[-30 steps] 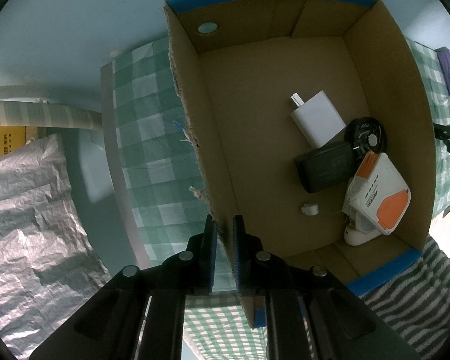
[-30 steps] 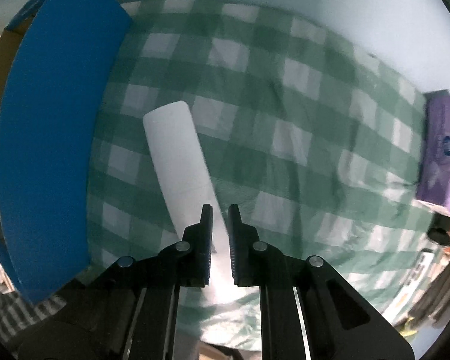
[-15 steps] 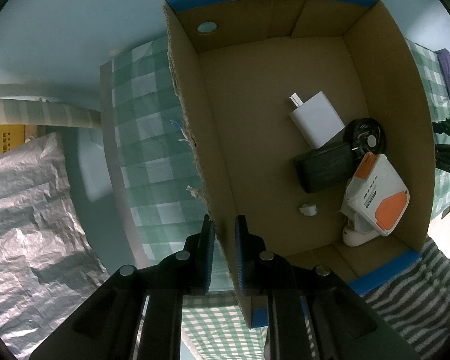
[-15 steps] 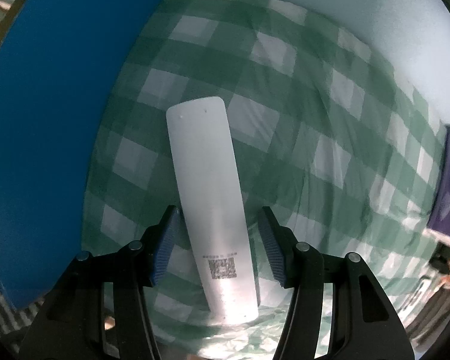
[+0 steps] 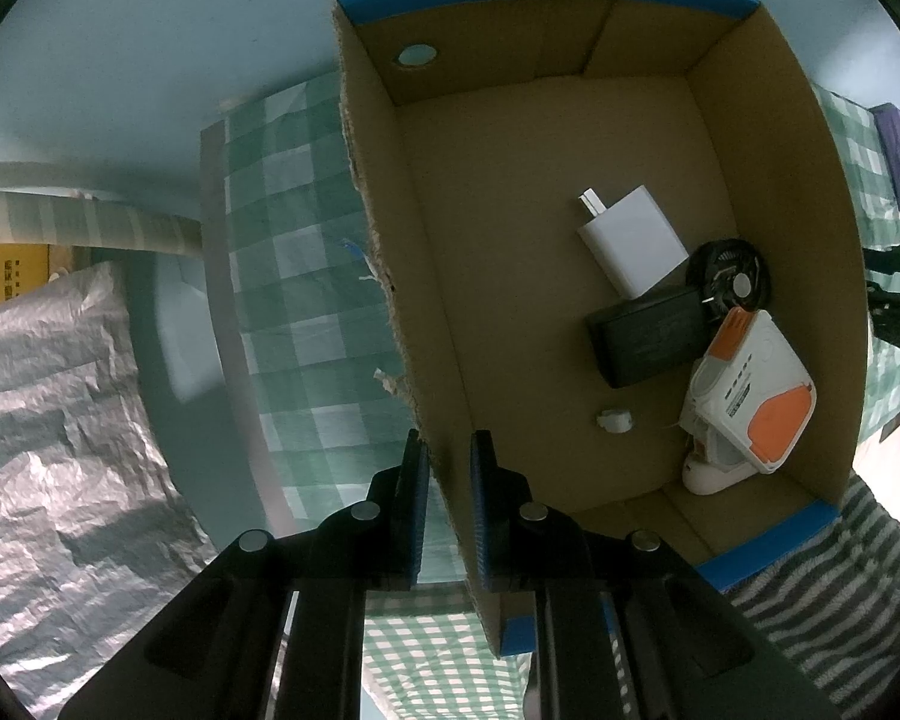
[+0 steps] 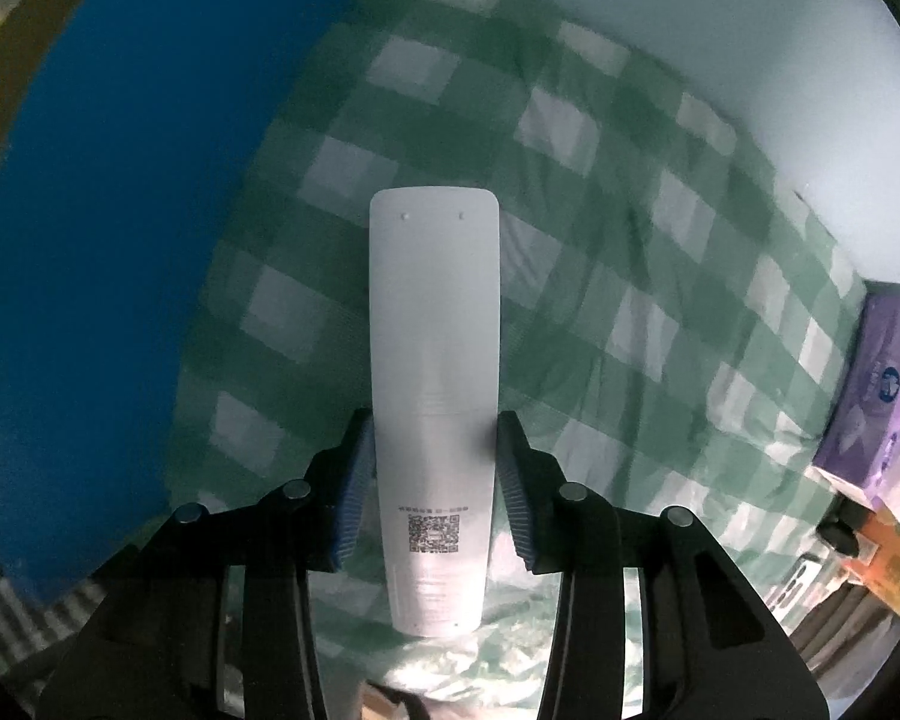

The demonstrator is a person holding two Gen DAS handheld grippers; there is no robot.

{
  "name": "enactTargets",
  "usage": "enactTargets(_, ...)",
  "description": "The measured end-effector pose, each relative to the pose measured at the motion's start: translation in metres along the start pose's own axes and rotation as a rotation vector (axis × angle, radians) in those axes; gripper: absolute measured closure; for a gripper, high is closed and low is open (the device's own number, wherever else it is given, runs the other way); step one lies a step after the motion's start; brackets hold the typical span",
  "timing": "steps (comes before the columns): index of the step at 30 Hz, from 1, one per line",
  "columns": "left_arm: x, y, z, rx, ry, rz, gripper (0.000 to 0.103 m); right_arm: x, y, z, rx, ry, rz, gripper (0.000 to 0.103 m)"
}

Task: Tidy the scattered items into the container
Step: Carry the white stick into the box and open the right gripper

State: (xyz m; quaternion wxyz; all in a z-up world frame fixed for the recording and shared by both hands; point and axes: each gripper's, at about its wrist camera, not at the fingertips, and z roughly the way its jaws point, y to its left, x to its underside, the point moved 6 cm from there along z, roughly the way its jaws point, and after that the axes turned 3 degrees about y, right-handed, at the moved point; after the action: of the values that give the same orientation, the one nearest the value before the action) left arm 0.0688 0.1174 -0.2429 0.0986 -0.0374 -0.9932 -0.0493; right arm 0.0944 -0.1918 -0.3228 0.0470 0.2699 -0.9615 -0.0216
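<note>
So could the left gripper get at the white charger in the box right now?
Probably not: the left gripper is shut on the box wall, holding it. The charger lies uncovered on the floor, so the way is otherwise free.

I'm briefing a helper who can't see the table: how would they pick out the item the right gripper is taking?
Start at the green checked cloth beside the blue wall of the cardboard box. The right gripper is shut on a long white remote, lying face down. It alone is slim and flat, with a small QR code printed near its bottom end.

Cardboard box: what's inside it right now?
Inside the cardboard box: white charger, black adapter, round black fan, white-and-orange device, small white piece. Whatever lies under these stays hidden.
</note>
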Motion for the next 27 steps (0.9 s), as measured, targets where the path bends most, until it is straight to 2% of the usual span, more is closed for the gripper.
enactTargets(9,0.000,0.000,0.000,-0.006,0.000,0.005,0.091,0.001,0.004,-0.048,-0.013,-0.034,-0.024,0.064)
enactTargets(10,0.000,0.000,0.000,-0.006,-0.001,0.005,0.091,0.018,0.001,-0.055,-0.015,-0.039,-0.028,0.064)
enactTargets(15,0.000,0.000,-0.001,-0.007,-0.001,0.006,0.091,0.033,0.018,-0.098,-0.034,-0.084,-0.060,0.064)
enactTargets(22,0.000,-0.001,-0.001,-0.008,-0.005,0.013,0.091,0.018,0.071,-0.141,-0.081,-0.146,-0.117,0.064)
enactTargets(27,0.001,0.000,-0.002,-0.002,-0.010,0.015,0.091,-0.008,0.111,-0.143,-0.126,-0.153,-0.160,0.064)
